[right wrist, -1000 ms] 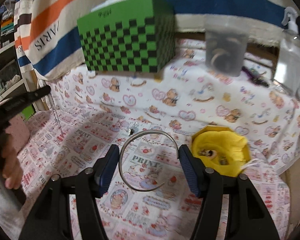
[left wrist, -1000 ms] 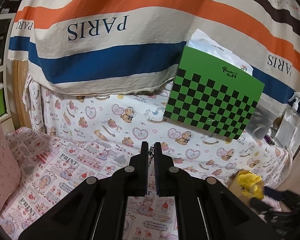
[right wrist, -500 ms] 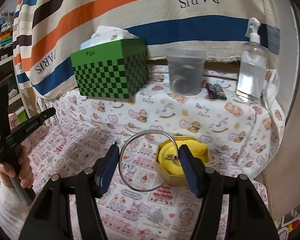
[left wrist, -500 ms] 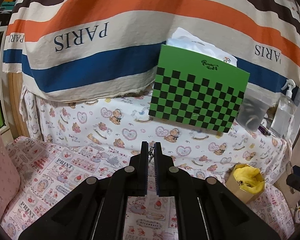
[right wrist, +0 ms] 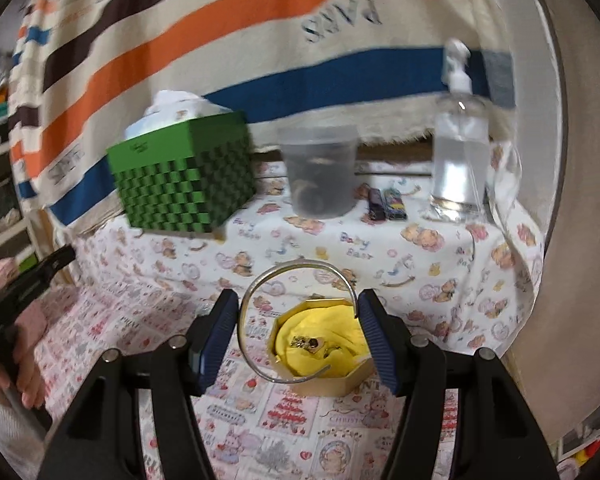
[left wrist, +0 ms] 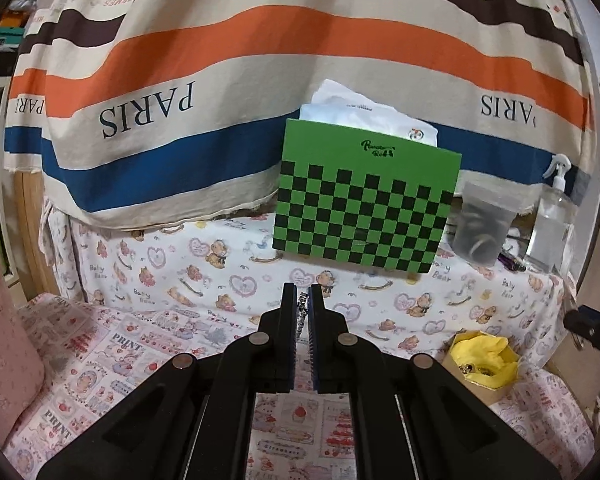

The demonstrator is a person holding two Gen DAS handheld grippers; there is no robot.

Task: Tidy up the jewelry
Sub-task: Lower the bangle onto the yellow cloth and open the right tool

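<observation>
You are in a home room. Baby-bear print cloth [left wrist: 220,280] covers the table; striped PARIS fabric [left wrist: 180,120] hangs behind. Green checkered box [left wrist: 364,216], spray bottle [right wrist: 460,152] present.

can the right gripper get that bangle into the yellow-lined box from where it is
Probably yes. The right gripper holds the silver bangle across its fingers, and the open yellow-lined box lies just ahead and below with nothing over it. Small jewelry already sits inside, but there looks to be room beside it.
</observation>
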